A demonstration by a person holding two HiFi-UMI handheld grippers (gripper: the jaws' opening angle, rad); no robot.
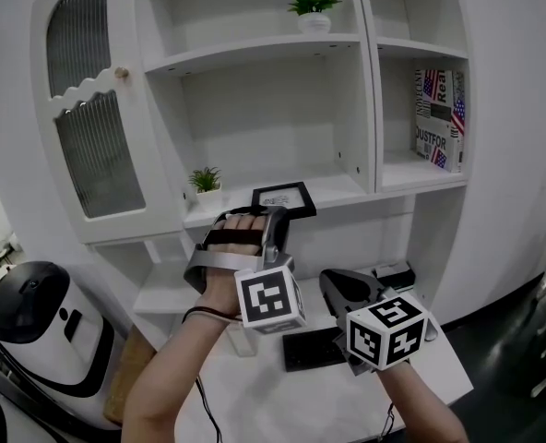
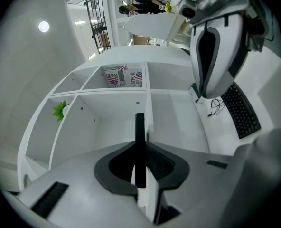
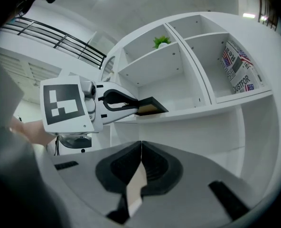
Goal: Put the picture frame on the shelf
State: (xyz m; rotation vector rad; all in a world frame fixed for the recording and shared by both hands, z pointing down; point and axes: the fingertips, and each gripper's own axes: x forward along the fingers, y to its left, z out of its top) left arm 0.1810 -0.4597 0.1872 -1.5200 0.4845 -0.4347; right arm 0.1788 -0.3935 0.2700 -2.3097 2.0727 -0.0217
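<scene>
The black picture frame (image 1: 284, 197) lies nearly flat at the front edge of the middle shelf board (image 1: 342, 189). My left gripper (image 1: 275, 212) is shut on its near edge. In the left gripper view the frame (image 2: 139, 141) shows edge-on as a dark bar pinched between the jaws of the left gripper (image 2: 140, 172). From the right gripper view, the frame (image 3: 152, 106) hangs just over the shelf ledge (image 3: 211, 109); I cannot tell whether it touches. My right gripper (image 1: 336, 282) is lower, over the desk, shut with nothing held, and its jaws also show in its own view (image 3: 140, 148).
A small potted plant (image 1: 205, 181) stands on the same shelf, left of the frame. Another plant (image 1: 312, 7) is on the shelf above. A flag-print box (image 1: 439, 118) fills the right compartment. A ribbed-glass cabinet door (image 1: 93, 146) is at left. A black slab (image 1: 314, 347) lies on the desk.
</scene>
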